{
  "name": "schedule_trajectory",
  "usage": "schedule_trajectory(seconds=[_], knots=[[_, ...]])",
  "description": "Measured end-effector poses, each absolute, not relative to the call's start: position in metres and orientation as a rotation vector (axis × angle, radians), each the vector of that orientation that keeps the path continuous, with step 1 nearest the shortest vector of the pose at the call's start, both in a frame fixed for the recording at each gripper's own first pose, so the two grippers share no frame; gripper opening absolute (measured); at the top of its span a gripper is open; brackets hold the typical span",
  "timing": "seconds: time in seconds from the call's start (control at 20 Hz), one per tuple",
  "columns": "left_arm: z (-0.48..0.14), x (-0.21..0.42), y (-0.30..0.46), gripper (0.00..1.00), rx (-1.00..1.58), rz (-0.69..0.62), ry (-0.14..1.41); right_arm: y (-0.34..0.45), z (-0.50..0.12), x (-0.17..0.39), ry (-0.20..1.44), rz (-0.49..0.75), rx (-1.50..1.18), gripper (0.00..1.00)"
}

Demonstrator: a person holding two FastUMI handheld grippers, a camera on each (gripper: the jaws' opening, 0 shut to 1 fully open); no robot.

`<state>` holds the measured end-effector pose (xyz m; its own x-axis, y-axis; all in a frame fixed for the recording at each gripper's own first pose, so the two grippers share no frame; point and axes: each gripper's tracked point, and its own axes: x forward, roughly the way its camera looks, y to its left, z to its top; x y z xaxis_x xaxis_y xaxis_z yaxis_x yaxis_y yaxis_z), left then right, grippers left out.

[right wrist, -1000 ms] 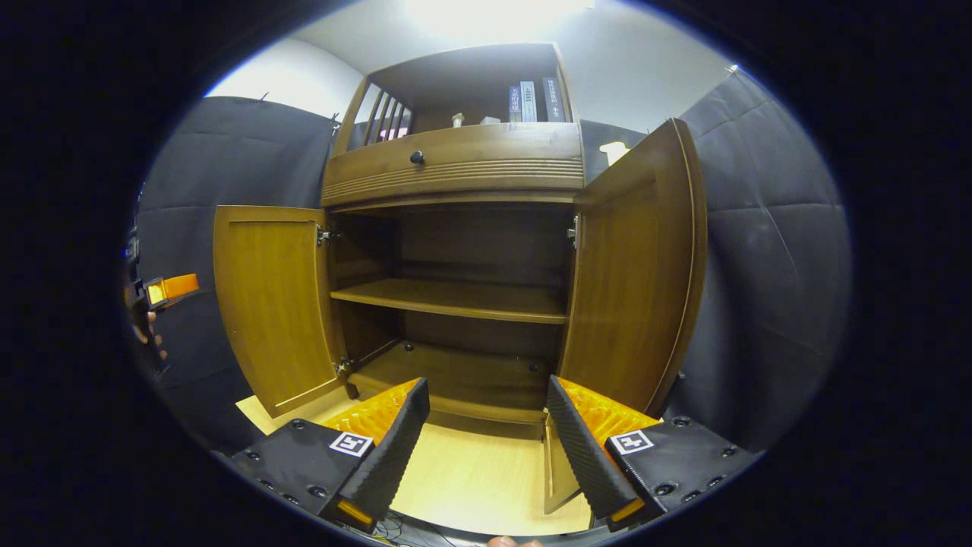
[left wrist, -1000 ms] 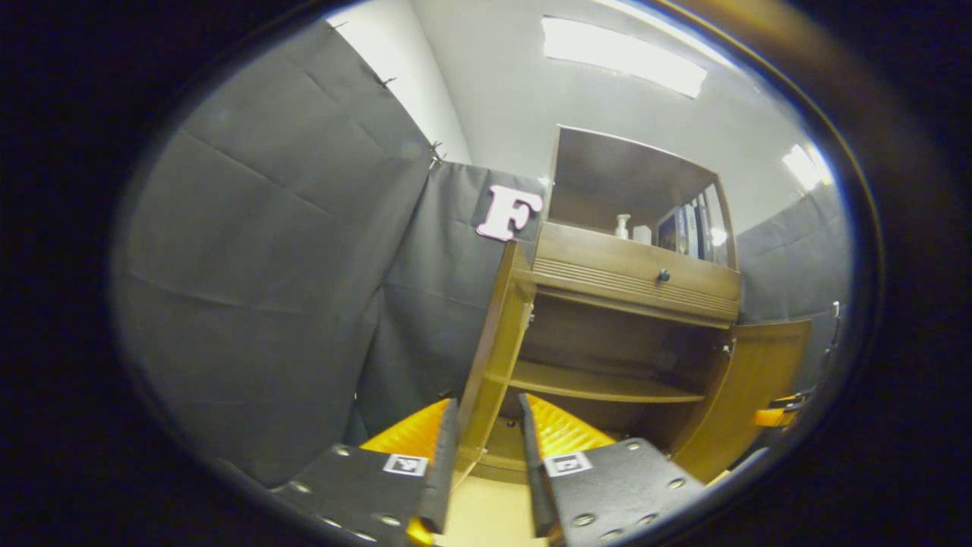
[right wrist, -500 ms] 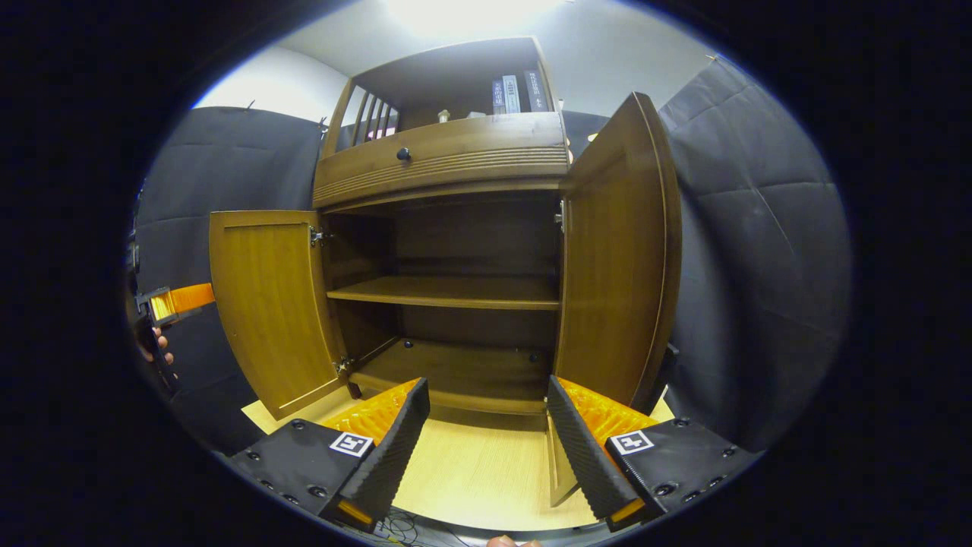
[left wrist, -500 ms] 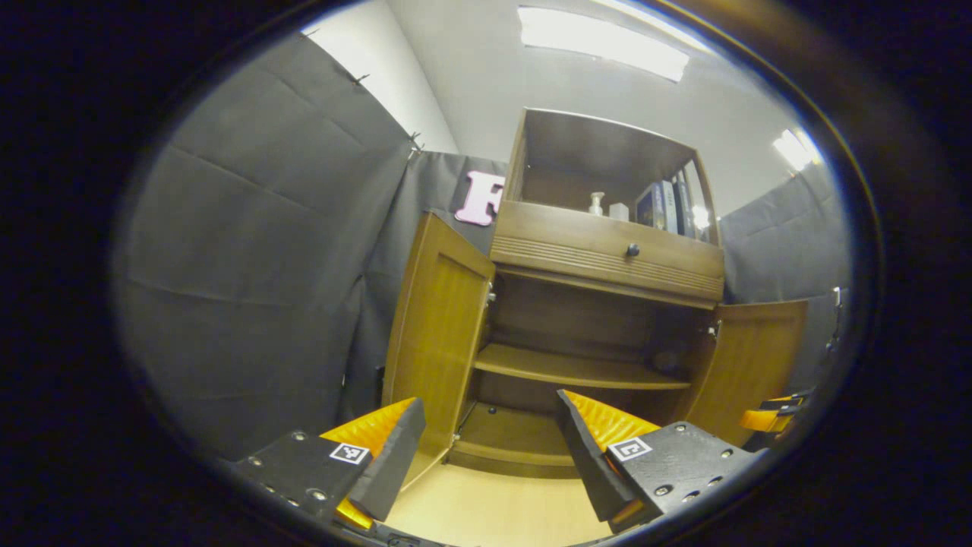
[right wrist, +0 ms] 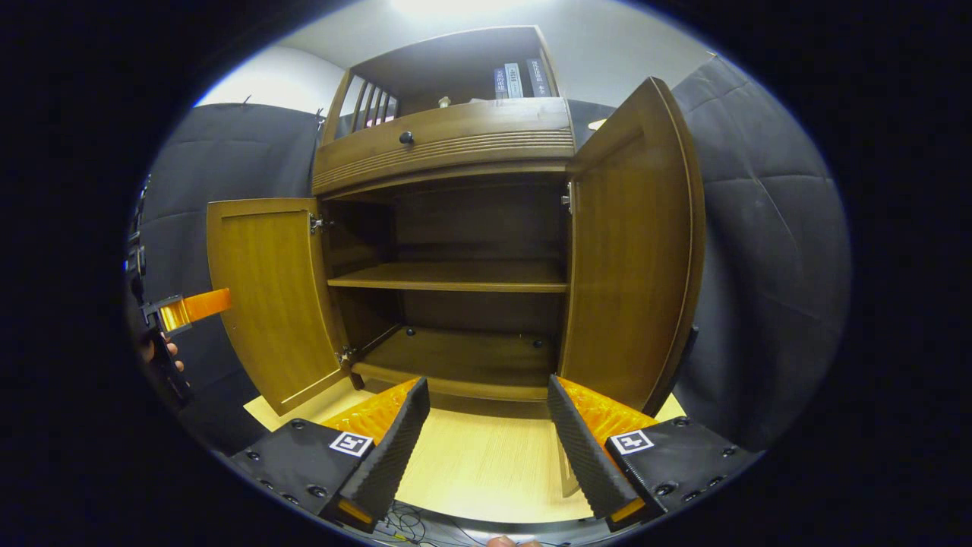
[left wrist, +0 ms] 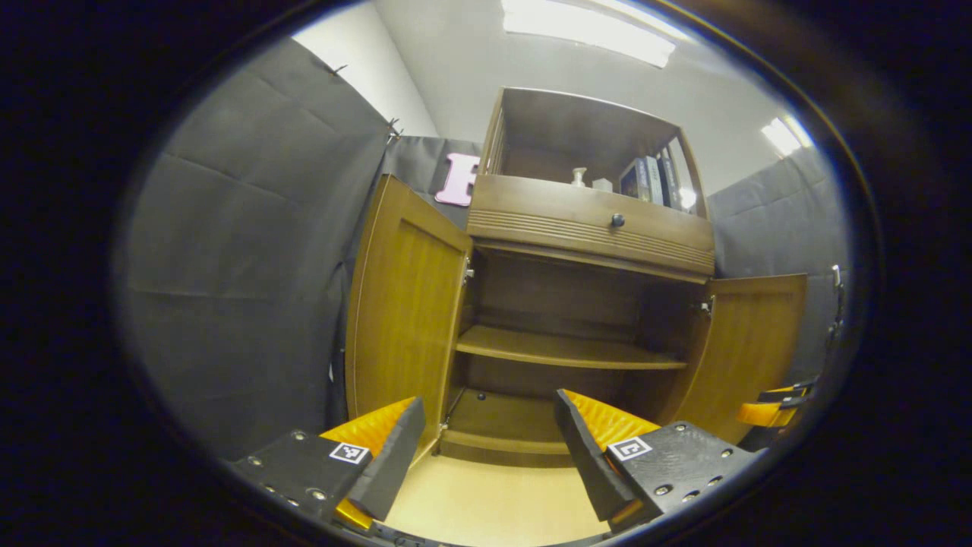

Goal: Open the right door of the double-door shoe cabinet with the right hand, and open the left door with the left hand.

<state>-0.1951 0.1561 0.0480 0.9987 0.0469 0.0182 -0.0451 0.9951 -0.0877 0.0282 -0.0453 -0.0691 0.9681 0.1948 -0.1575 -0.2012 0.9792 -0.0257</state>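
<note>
both doors of the shoe cabinet [right wrist: 448,251] stand swung wide, so its dark inside is bare to see: a middle shelf [right wrist: 456,275] spans it and a bottom board [right wrist: 456,357] lies below. in the right gripper view the right door [right wrist: 634,251] hangs out from the cabinet's right edge, turned nearly edge-on toward the camera, and the left door [right wrist: 273,292] opens flat off the cabinet's left edge. above the open compartment runs a drawer front with a small dark knob [right wrist: 406,137], and over that an open top shelf with books [right wrist: 516,80].

the right hand-held gripper [right wrist: 486,433] sits low in front of the cabinet, over the pale wooden floor [right wrist: 478,471], its fingers spread apart and holding nothing, clear of both doors. the left hand-held gripper [left wrist: 486,448] likewise has its fingers apart and empty, in front of the cabinet and just right of the left door [left wrist: 402,304]. in that left gripper view the right door [left wrist: 748,342] stands open at the cabinet's far right. the left hand-held gripper also appears beside the left door's outer edge in the right gripper view, with a hand [right wrist: 156,353] behind it.
</note>
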Motion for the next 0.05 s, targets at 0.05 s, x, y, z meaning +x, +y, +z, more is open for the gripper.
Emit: schedule_trajectory(seconds=[0.05], knots=[[0.0455, -0.1935, 0.1554, 0.98, -0.078, 0.043, -0.018, -0.0408, -0.0651, 0.0299, 0.143, 0.207, -0.032, 0.93]])
